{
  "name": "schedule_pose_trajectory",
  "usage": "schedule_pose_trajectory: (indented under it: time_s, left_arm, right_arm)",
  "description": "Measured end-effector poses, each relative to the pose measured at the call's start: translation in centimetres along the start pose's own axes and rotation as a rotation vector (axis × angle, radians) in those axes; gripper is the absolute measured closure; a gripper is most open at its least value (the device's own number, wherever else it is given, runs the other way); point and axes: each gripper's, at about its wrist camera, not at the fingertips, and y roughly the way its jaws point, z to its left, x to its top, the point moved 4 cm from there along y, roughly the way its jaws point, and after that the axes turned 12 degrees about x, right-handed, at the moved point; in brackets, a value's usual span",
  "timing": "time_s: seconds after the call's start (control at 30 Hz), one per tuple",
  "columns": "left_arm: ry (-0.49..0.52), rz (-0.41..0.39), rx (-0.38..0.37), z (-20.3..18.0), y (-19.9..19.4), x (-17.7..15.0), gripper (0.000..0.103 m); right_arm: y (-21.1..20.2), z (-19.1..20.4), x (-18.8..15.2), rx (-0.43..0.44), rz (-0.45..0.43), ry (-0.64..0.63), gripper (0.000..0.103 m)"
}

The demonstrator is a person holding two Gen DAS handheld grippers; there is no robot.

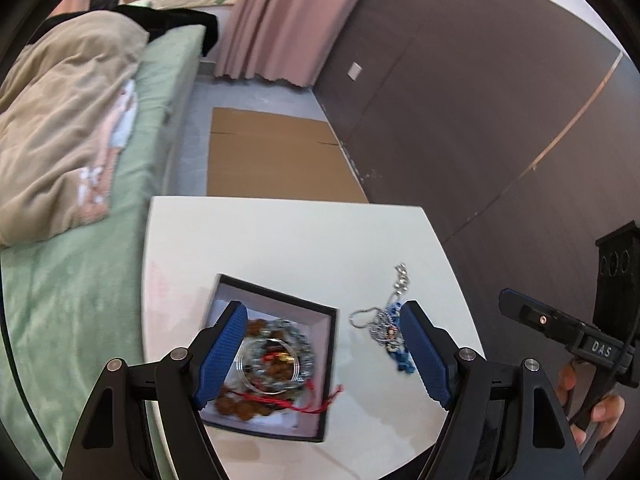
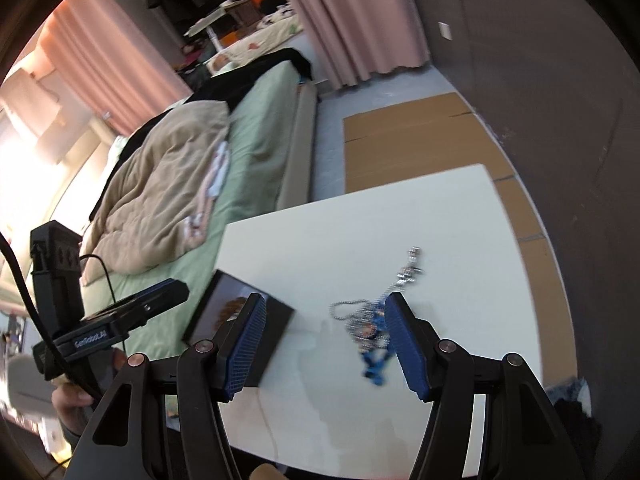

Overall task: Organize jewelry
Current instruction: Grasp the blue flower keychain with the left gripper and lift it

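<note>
most jewelry sits in the box [image 1: 320,320]; one chain tangle [image 1: 386,326] remains on the tabletop [image 1: 300,240]; both grippers, left gripper [image 1: 322,354] and right gripper [image 2: 326,350], gape empty.

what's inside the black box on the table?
The black box holds a grey bead bracelet, brown beads, a clear ring and red cord. The left tool's finger covers its left side; the pile hides the floor.
</note>
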Motion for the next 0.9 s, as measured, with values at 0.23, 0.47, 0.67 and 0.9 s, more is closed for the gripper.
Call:
schedule_pose_trajectory:
  time_s: [0.23, 0.47, 0.67, 0.9]
  left_arm:
    - [0.086, 0.038, -0.025, -4.8, 2.0, -0.4, 0.024]
    - [0.198, 0.074, 0.004, -9.3, 3.7, -0.9, 0.024]
    - [0.240, 0.112, 0.044, -11.5, 5.6, -1.0, 0.026]
    - [0.283, 0.174, 0.084, -13.5, 8.1, -1.6, 0.032]
  right_arm:
    - [-1.5, -3.5, -0.2, -0.013, -0.010, 0.074, 0.041]
    - [-2.2, -6.9, -0.4, -0.026, -0.010, 0.151, 0.041]
    - [-2.2, -9.7, -0.7, -0.023, 0.011, 0.204, 0.041]
    - [-2.7, -11.4, -0.9, -0.008, 0.008, 0.233, 0.041]
